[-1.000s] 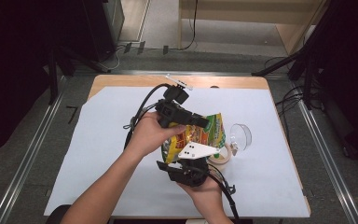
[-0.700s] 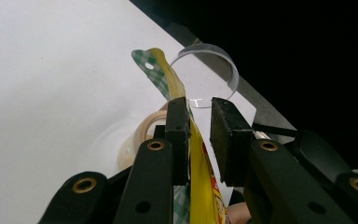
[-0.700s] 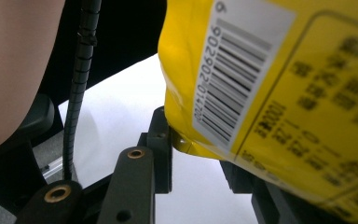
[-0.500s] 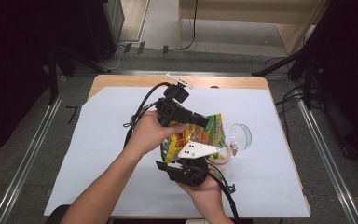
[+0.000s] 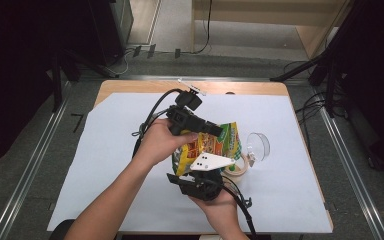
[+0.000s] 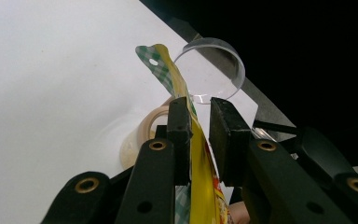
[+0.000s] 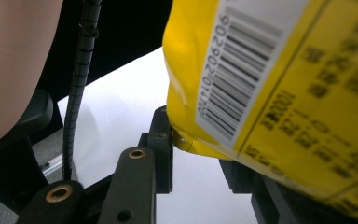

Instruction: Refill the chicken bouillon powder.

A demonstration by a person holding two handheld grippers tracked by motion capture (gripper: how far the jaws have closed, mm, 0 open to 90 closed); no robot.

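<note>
A yellow snack bag (image 5: 215,142) with a green checked top is held tilted above the white table sheet (image 5: 105,165), between my two grippers. My left gripper (image 5: 219,131) reaches in from the left at the bag's upper edge. In the left gripper view its jaws (image 6: 200,116) stand narrow on the thin bag edge (image 6: 198,154), which lies against the left pad. My right gripper (image 5: 196,169) comes up from below, and its left pad (image 7: 163,140) presses the bag's lower corner (image 7: 261,93) beside the barcode. The other pad is hidden behind the bag.
A clear round cup (image 5: 257,145) lies on its side to the right of the bag, also visible past the left jaws (image 6: 214,70). A beige tape roll (image 5: 235,170) lies flat beneath the bag. The left gripper's cable (image 7: 81,70) hangs close to the right gripper.
</note>
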